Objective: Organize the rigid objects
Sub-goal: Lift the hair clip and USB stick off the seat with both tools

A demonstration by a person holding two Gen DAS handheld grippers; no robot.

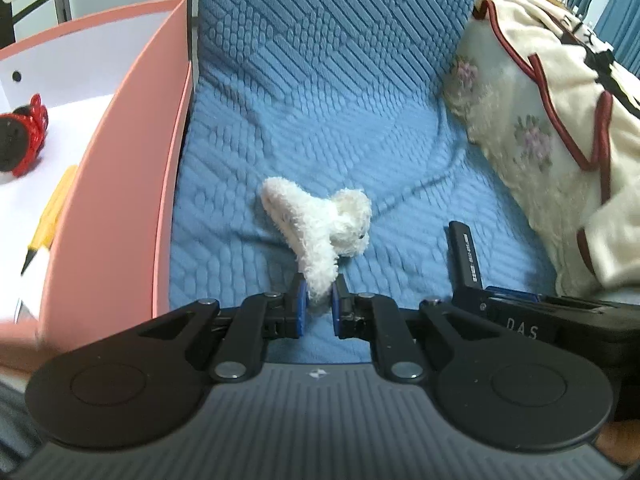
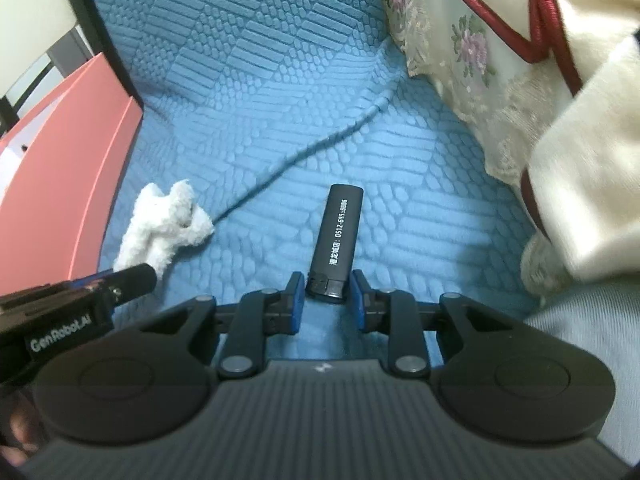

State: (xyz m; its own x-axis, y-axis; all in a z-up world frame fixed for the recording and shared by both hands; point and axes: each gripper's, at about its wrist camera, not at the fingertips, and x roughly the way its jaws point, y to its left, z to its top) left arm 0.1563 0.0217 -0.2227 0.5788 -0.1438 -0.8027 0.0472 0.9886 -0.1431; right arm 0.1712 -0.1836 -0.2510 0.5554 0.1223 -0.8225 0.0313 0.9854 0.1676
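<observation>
My left gripper [image 1: 319, 294] is shut on a white fluffy hair claw clip [image 1: 316, 224], which it holds by one handle above the blue quilted sofa cover [image 1: 320, 100]. The same fluffy clip [image 2: 160, 228] shows at the left of the right wrist view. My right gripper [image 2: 325, 292] is shut on the base of a black lighter [image 2: 336, 236] with white print, which points away from me. That lighter [image 1: 464, 256] and the right gripper's body appear at the right of the left wrist view. A pink box [image 1: 120, 160] stands at the left.
Inside the pink box lie a black and red item [image 1: 22, 136] and a yellow pencil [image 1: 50, 216]. A floral lace cushion [image 1: 512, 128] and cream cloth with red trim [image 2: 560, 40] fill the right side. A fold runs across the blue cover [image 2: 312, 148].
</observation>
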